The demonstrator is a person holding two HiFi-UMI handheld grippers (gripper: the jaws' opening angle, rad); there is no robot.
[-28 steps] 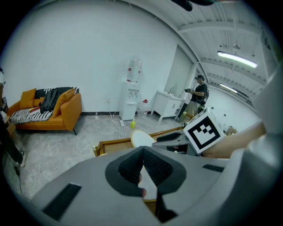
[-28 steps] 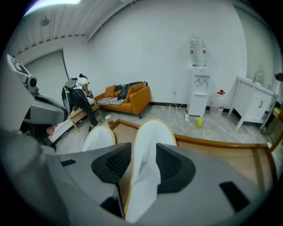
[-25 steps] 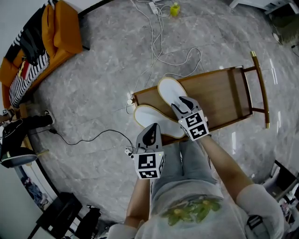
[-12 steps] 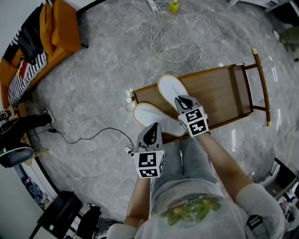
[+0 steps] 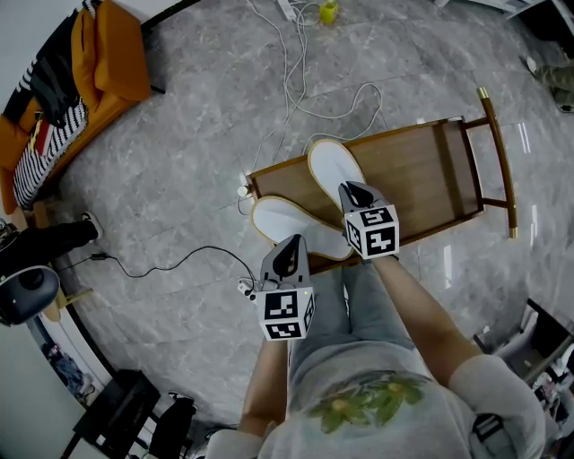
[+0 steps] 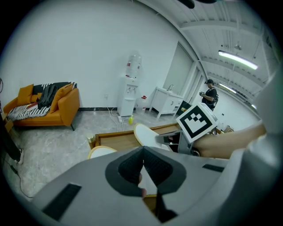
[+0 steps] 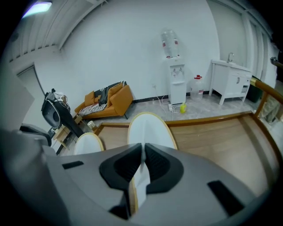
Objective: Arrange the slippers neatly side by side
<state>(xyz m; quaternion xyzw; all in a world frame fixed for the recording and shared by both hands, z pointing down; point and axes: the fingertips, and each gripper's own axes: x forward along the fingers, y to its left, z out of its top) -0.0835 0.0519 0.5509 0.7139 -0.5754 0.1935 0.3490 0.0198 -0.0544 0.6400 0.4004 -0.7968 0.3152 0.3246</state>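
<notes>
Two white slippers with tan rims lie on a low wooden table (image 5: 430, 170). The right slipper (image 5: 330, 168) points away from me, while the left slipper (image 5: 280, 221) lies at an angle and overhangs the table's left end. My right gripper (image 5: 352, 190) has just been closing and is shut on the right slipper's (image 7: 148, 128) heel edge, which shows white between the pads (image 7: 142, 161). Held low at the table's near edge, my left gripper (image 5: 288, 254) is shut on the left slipper's near rim (image 6: 142, 172).
White and black cables (image 5: 296, 81) trail over the grey marble floor beyond and left of the table. An orange sofa (image 5: 112, 49) stands at the far left, and a yellow bottle (image 5: 329, 12) beyond the table. The table has a raised brass-tipped rail (image 5: 498, 161) at its right end.
The right gripper has rolled a little at the right slipper's heel, its marker cube turned. The left gripper and both slippers have stayed where they were.
</notes>
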